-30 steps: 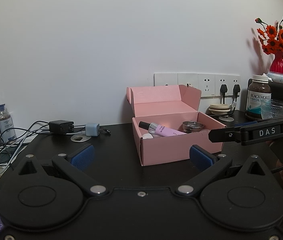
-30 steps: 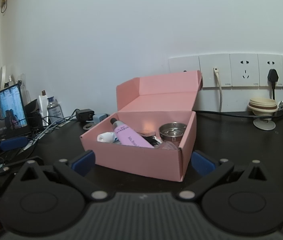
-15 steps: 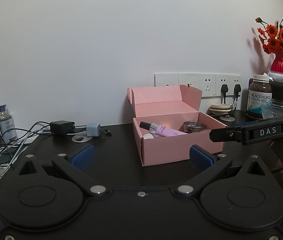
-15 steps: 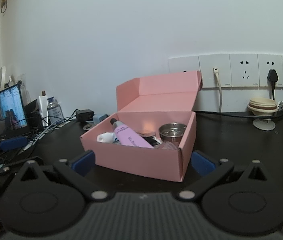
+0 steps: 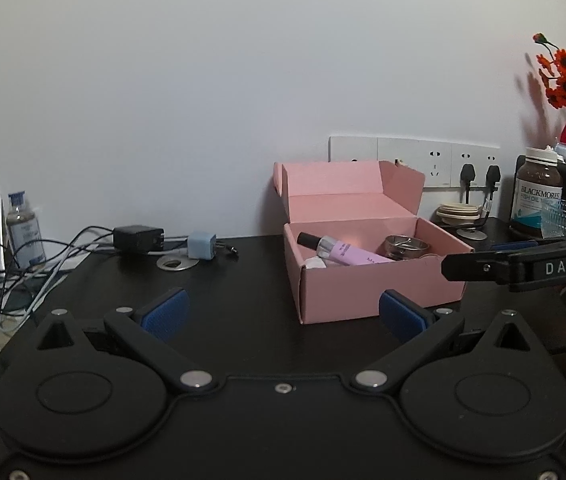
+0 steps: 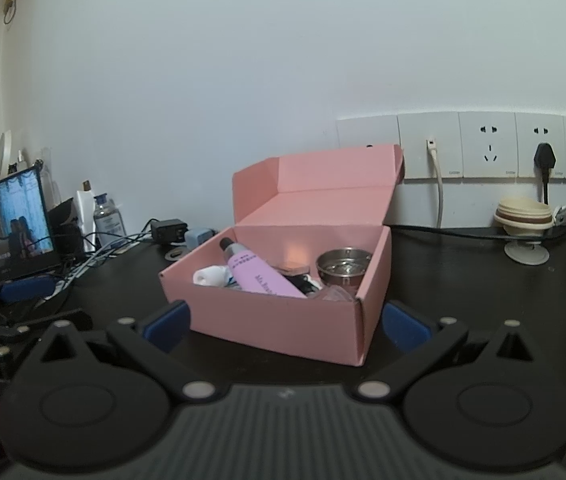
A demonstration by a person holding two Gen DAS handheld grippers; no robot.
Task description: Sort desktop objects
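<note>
Both grippers idle before a packed box

Left gripper (image 5: 283, 312) and right gripper (image 6: 285, 322), fingers spread and empty, barely shift; open pink cardboard box (image 6: 279, 316) at twelve o'clock looks filled.

Open desk in front, clutter at the edges

Bare black desk (image 5: 243, 280) lies left of the open pink box (image 5: 375, 292); cables (image 5: 43, 264) and 2 chargers (image 5: 139, 238) crowd the far left, supplement bottle (image 5: 537, 196) and glass bowl (image 5: 565, 218) the right.
</note>
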